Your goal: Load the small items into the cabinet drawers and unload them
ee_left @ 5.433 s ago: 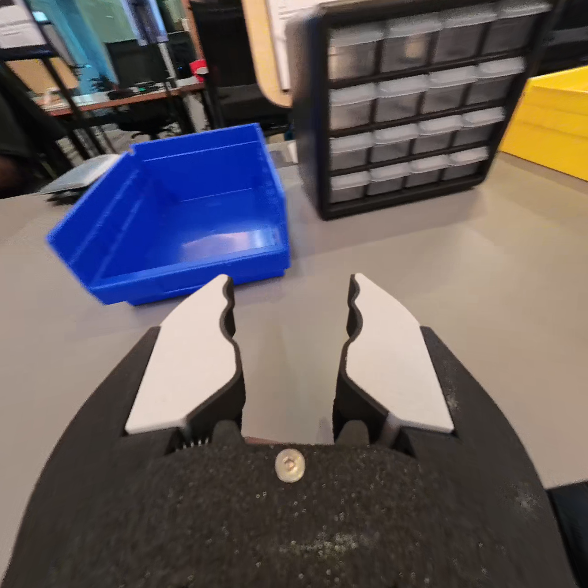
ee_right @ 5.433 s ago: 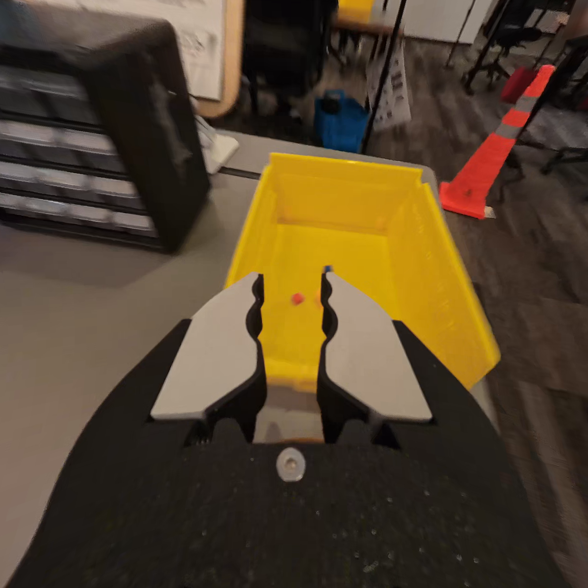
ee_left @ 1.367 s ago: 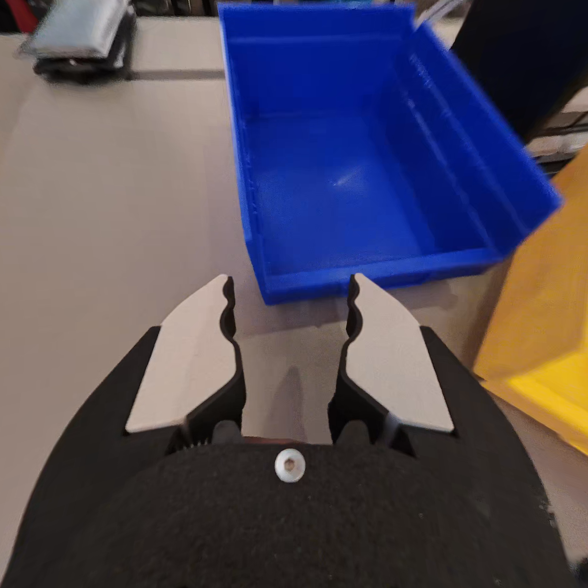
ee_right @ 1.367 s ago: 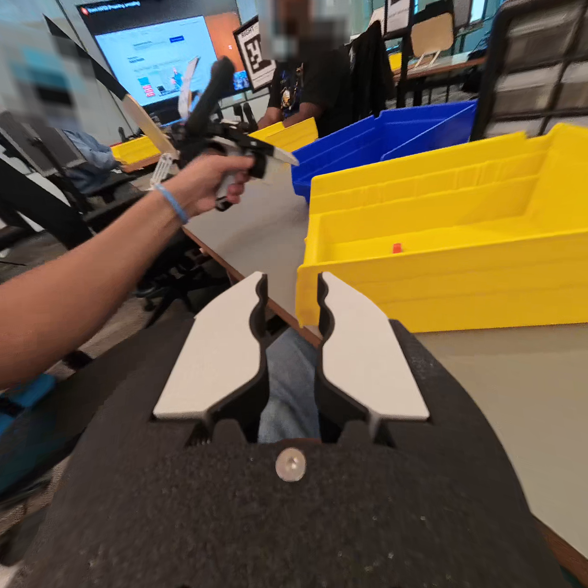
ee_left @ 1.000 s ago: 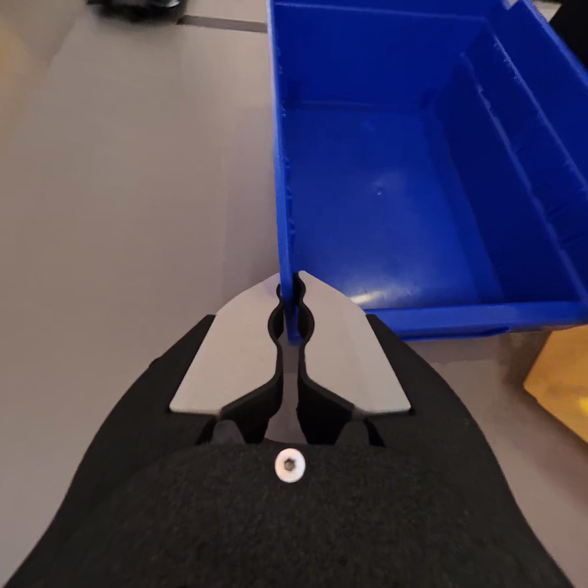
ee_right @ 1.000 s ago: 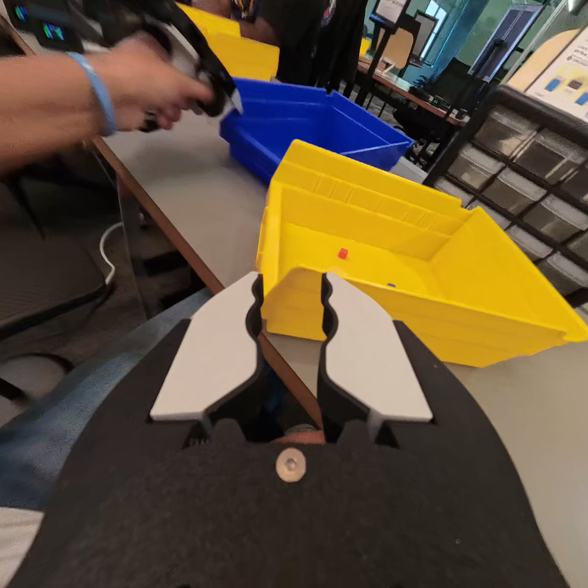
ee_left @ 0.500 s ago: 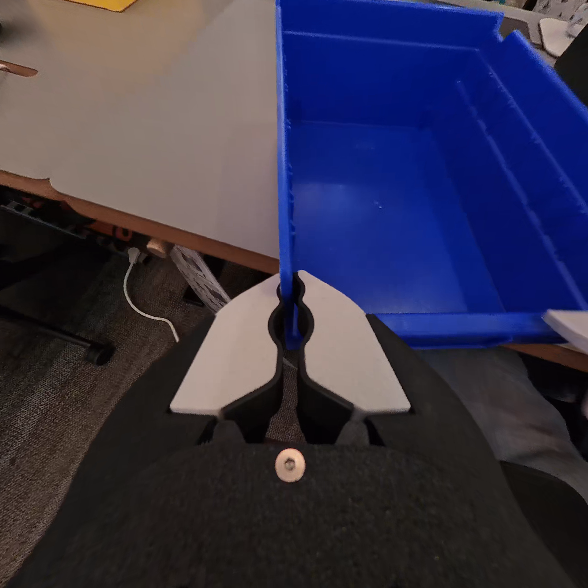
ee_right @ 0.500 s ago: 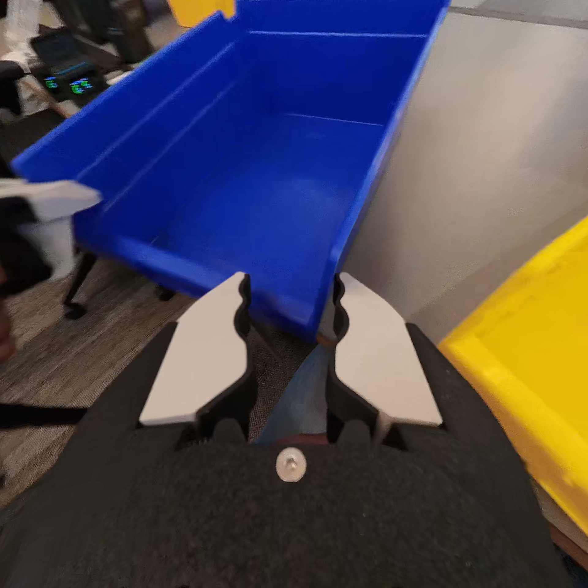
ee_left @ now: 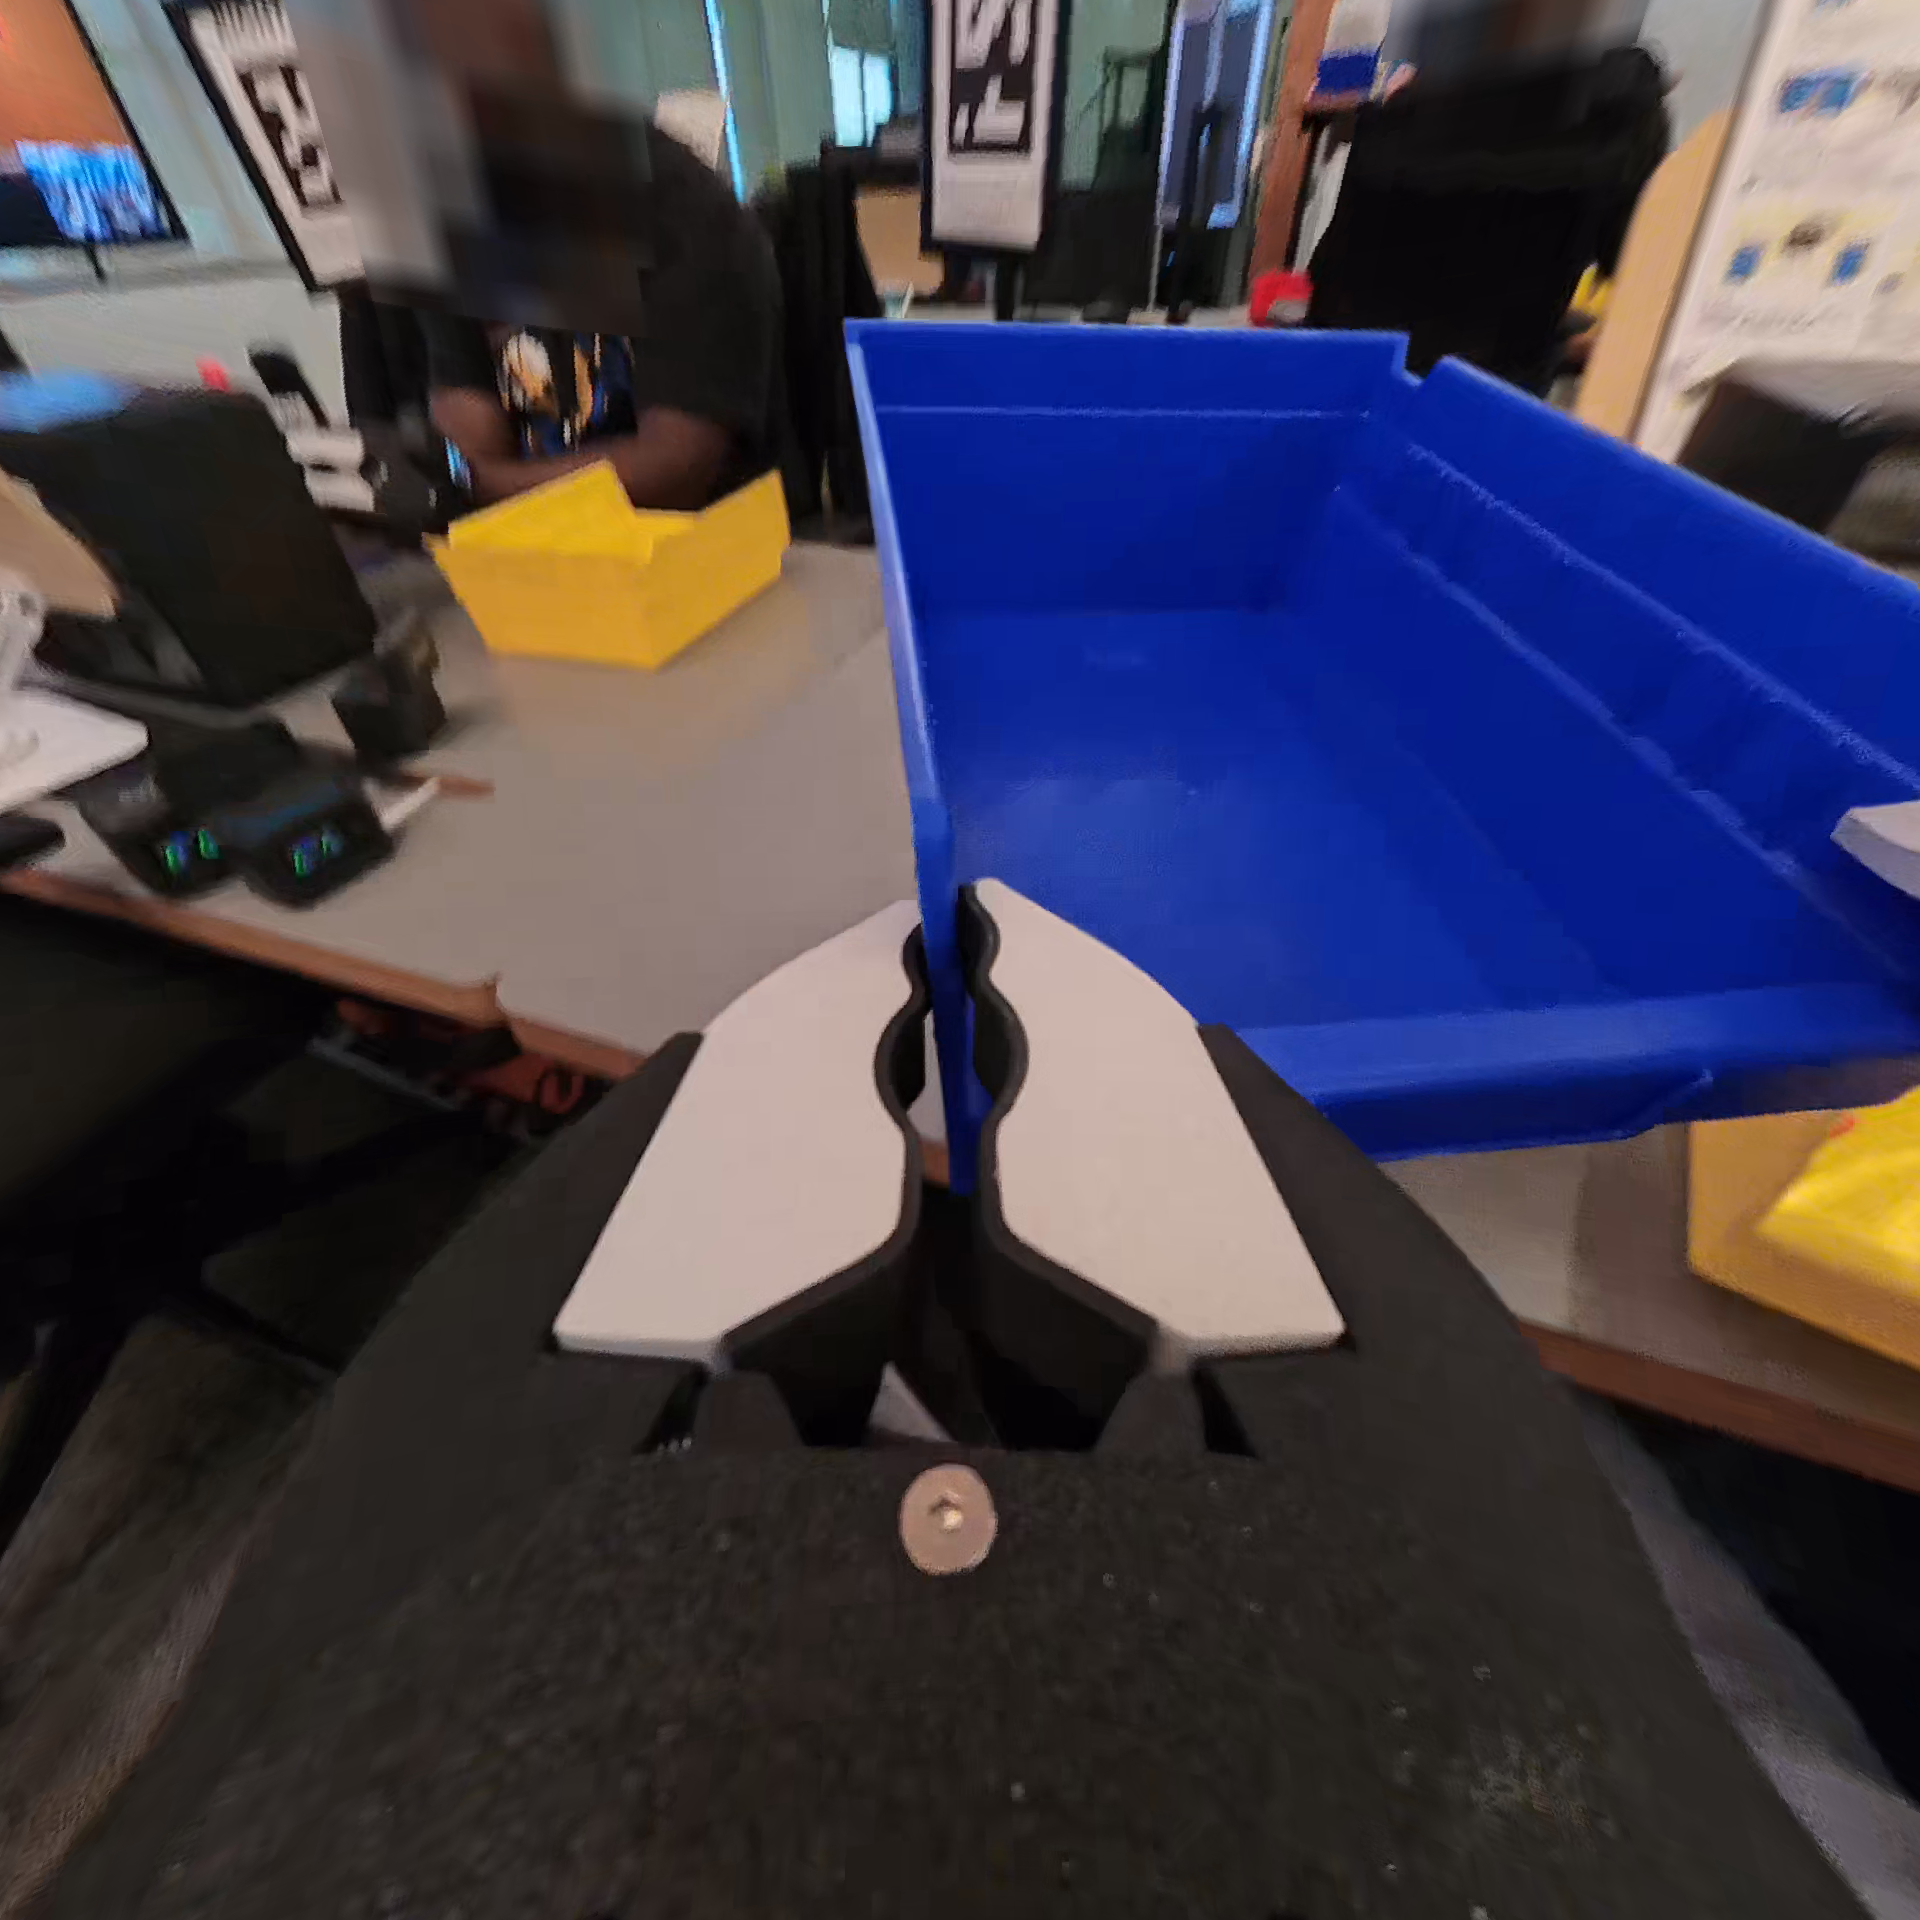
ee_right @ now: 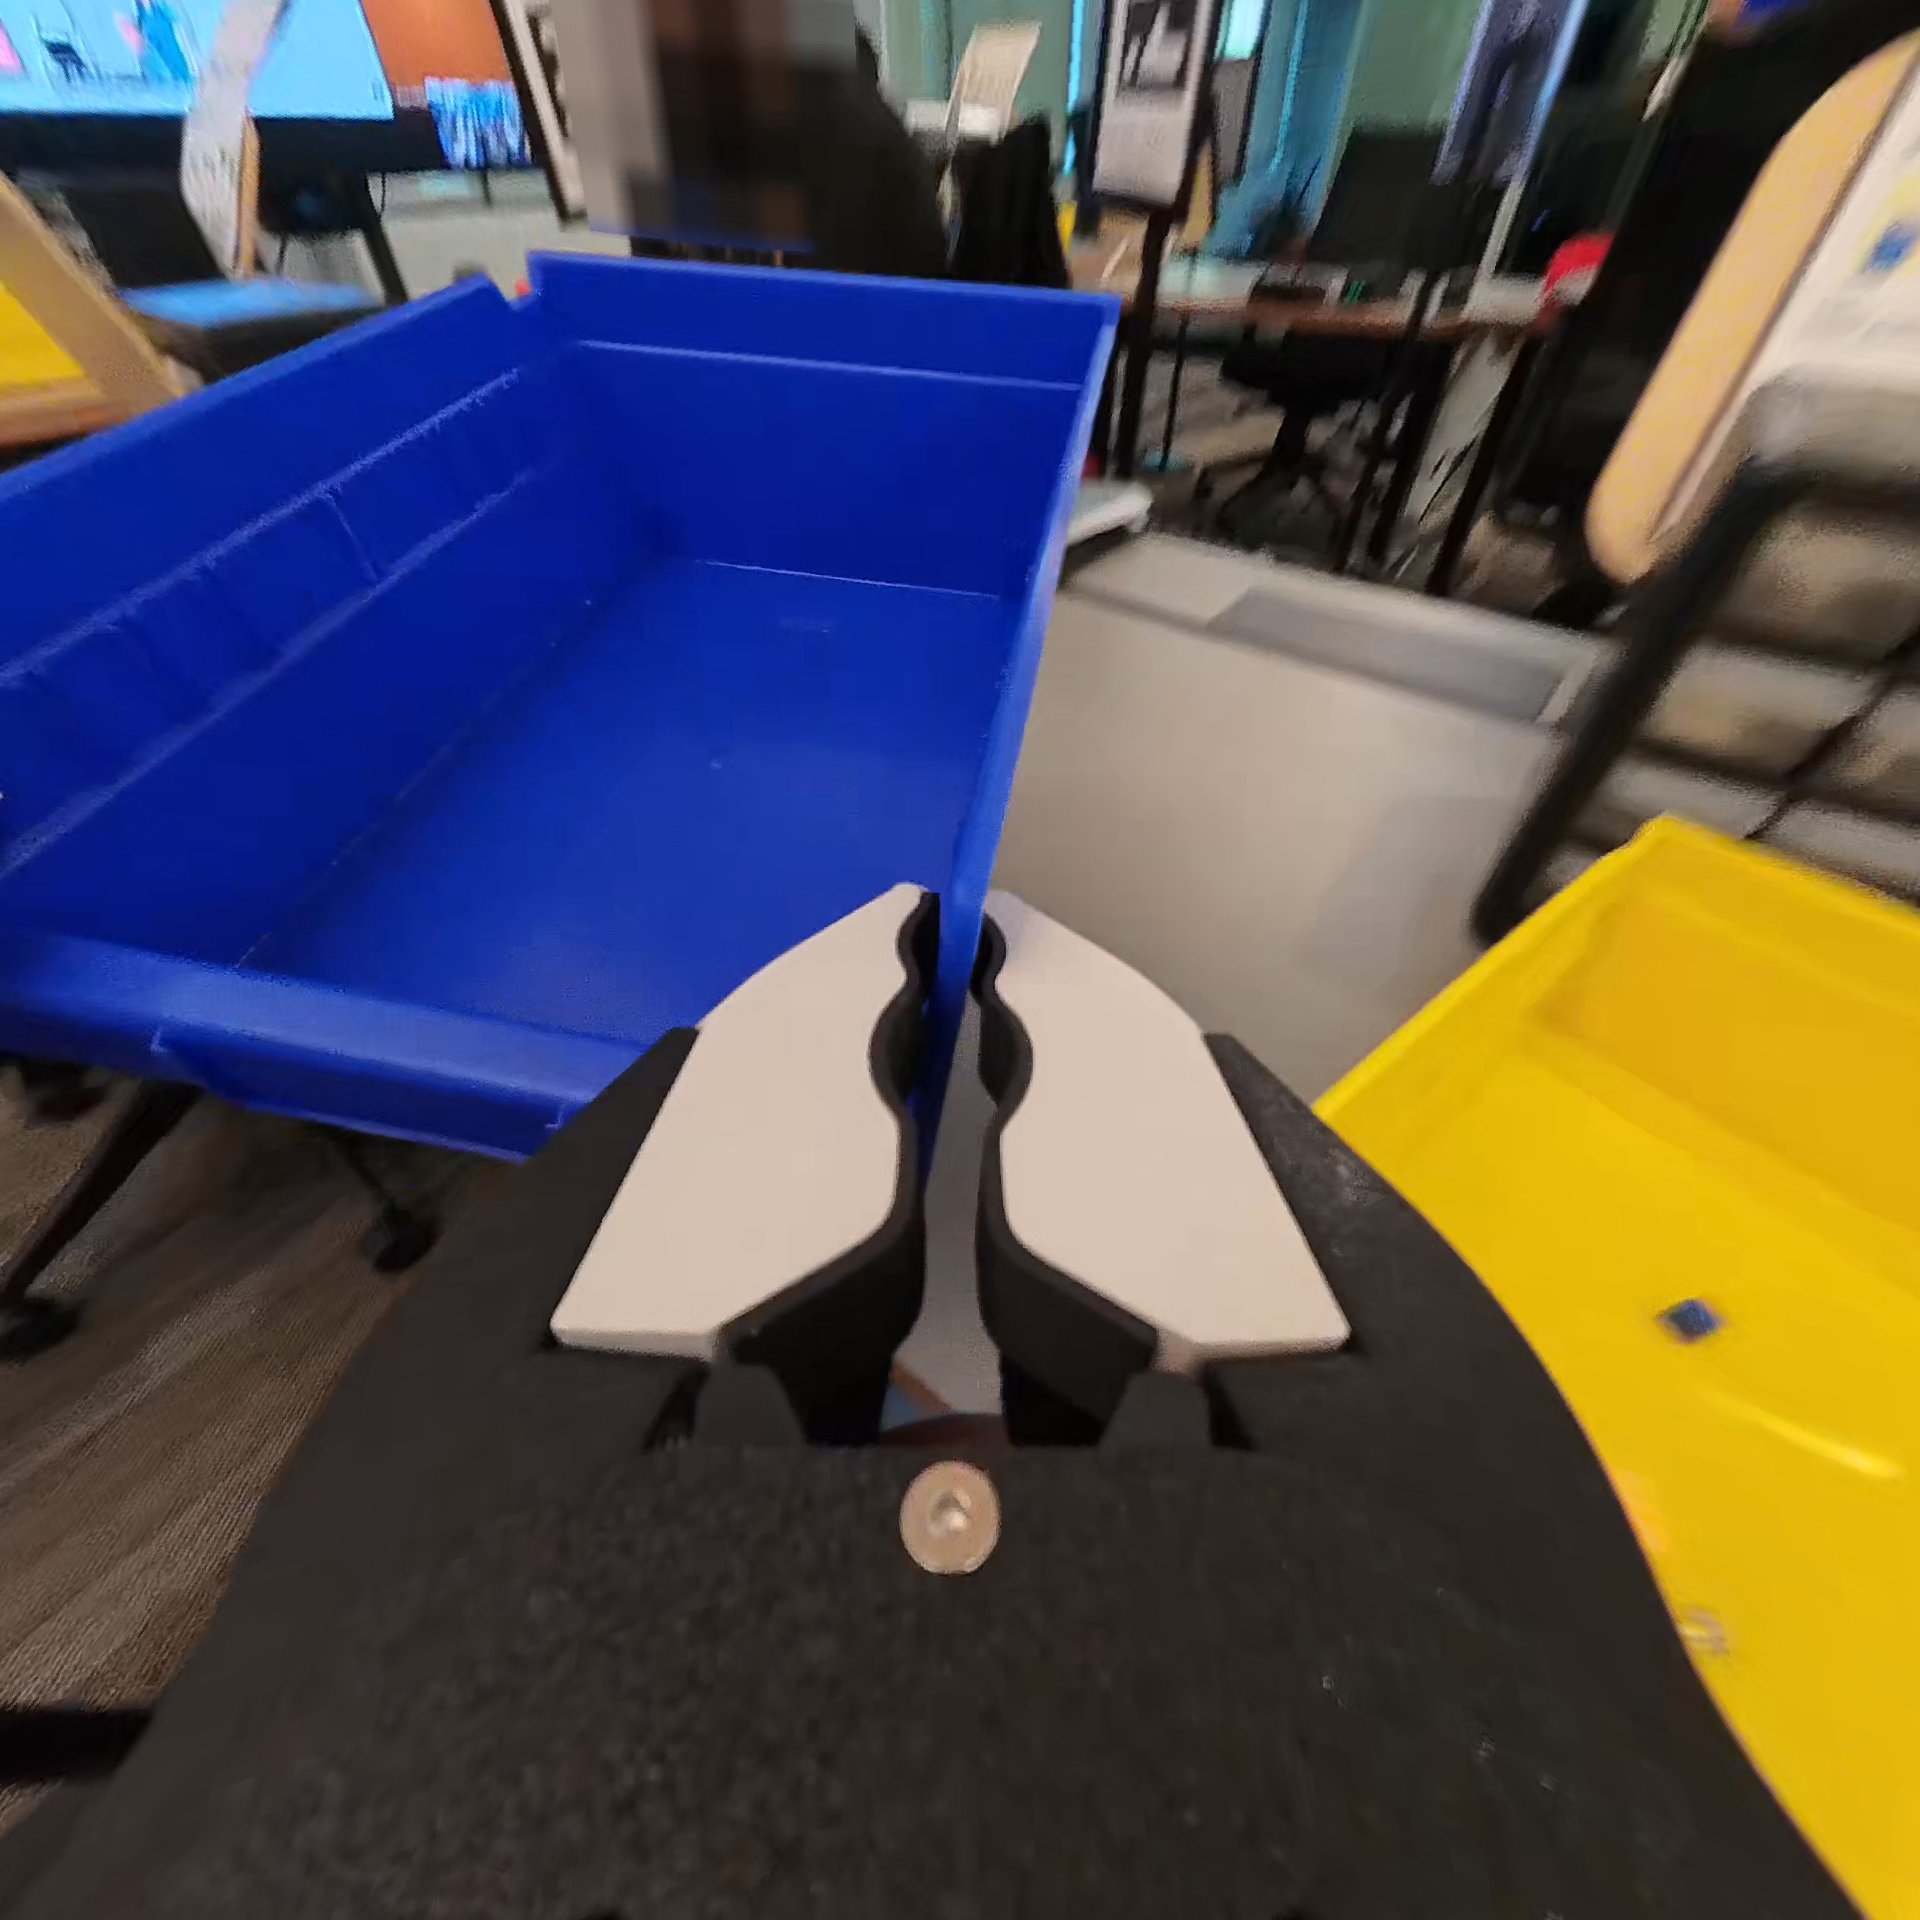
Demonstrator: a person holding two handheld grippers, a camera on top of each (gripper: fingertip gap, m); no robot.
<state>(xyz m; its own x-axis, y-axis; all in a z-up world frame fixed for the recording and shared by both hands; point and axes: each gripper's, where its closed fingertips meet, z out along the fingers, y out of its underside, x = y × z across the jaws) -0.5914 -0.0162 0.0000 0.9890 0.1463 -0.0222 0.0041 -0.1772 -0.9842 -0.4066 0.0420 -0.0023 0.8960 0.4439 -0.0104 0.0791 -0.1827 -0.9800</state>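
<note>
An empty blue bin (ee_left: 1247,831) is held between both grippers, lifted at the table's near edge. My left gripper (ee_left: 948,904) is shut on the bin's left side wall near its front corner. My right gripper (ee_right: 956,904) is shut on the bin's right side wall (ee_right: 1023,623). One right fingertip (ee_left: 1883,847) shows at the far right of the left wrist view. A yellow bin (ee_right: 1662,1143) sits to the right on the table, with a small blue item (ee_right: 1688,1320) on its floor. The black cabinet with grey drawers (ee_right: 1745,707) is blurred at the right.
The grey table (ee_right: 1247,779) lies beyond the bin, its wooden front edge (ee_left: 1714,1392) below it. A second yellow bin (ee_left: 613,582), black devices (ee_left: 239,831) and a seated person (ee_left: 623,343) are on the far left. Chairs and floor are below. The grippers' ends are close to 20 cm from one another. The small blue item (ee_right: 1688,1320) is about 30 cm from my right fingertips.
My right gripper has shut on the blue bin's right wall. Both grippers have raised the bin and tipped it up toward level, so both views now look across the room.
</note>
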